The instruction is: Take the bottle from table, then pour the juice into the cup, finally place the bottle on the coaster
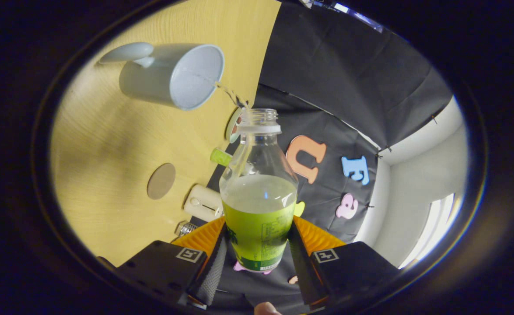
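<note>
My gripper (pixel 257 238) is shut on a clear bottle (pixel 259 192) with a green label, both fingers pressing its lower sides. The bottle is tipped over, its open neck (pixel 260 120) pointing toward a pale blue mug (pixel 173 76) standing on the wooden table (pixel 108 144). A thin stream of liquid (pixel 229 92) runs from the neck to the mug's rim. Cloudy juice fills about the lower half of the bottle. A round brown coaster (pixel 161 180) lies flat on the table, beside the bottle and ahead of my left finger.
A cream cylinder-shaped object (pixel 203 203) and a small clear faceted piece (pixel 187 228) sit by the table's edge near my left finger. A small green block (pixel 220 156) and a round disc (pixel 234 124) lie behind the bottle's neck. Black cloth wall stands beyond.
</note>
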{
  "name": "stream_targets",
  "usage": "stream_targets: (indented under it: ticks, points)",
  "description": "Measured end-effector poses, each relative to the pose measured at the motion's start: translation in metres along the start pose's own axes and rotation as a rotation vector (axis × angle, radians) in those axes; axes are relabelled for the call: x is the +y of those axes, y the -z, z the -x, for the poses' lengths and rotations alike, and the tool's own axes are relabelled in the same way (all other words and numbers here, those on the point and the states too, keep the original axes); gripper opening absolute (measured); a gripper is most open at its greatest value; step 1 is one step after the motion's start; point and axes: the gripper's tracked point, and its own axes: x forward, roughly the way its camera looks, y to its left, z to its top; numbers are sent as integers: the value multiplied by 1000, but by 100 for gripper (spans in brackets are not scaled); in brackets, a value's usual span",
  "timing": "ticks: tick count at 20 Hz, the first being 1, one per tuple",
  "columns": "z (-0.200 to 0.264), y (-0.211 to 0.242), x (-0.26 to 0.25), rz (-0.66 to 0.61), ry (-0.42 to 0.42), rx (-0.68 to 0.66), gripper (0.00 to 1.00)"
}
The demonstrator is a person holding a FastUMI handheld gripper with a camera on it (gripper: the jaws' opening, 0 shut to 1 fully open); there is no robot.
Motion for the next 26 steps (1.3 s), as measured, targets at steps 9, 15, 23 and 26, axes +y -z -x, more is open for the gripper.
stream_targets:
  ticks: [9, 15, 23, 26]
  points:
    - [1, -5, 1, 58, -8, -9, 77]
    - [-9, -2, -8, 89, 7, -12, 77]
    - [-8, -1, -23, 104, 43, -19, 77]
    - [-7, -2, -25, 100, 56, -26, 77]
